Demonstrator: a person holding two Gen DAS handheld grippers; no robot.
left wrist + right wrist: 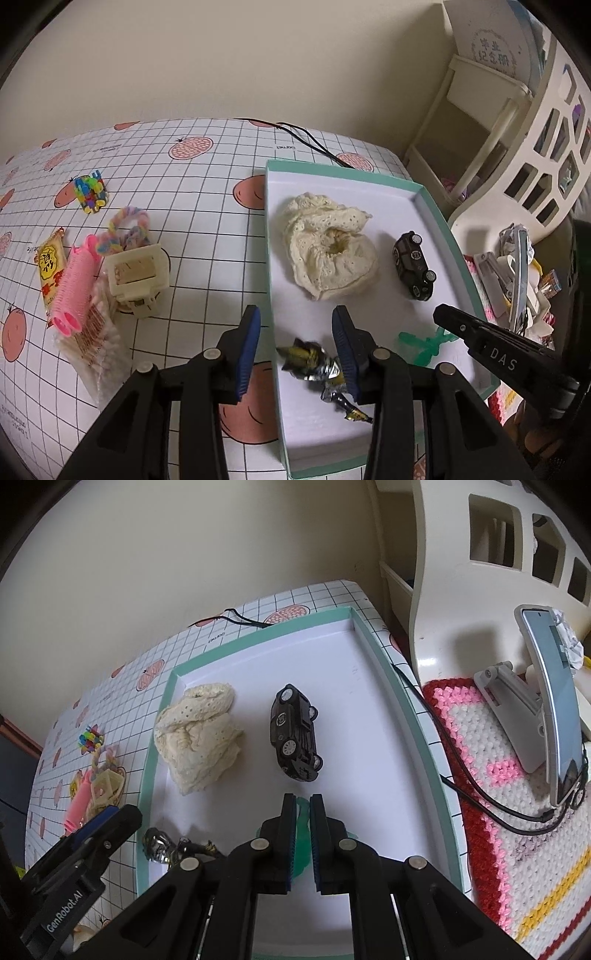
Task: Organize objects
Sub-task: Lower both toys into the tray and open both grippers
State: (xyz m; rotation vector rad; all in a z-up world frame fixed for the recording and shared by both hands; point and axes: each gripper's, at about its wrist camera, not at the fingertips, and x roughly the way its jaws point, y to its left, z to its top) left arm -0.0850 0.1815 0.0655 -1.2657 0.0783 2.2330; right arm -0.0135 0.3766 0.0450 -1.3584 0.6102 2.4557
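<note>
Left claw (297, 354) gapes over the figure (321, 373) lying in the box (439, 210), likely just dropped. Right claw (303, 832) pinches a green toy (302, 843) inside the box, near the car (295, 734).

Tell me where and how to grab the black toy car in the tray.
Grip the black toy car across its body between the wheel pairs, coming straight down from above. It lies tipped on its side in the tray, wheels facing right, so roof and underside offer the narrowest span. The left gripper is open; the right gripper is shut on a green piece.
</note>
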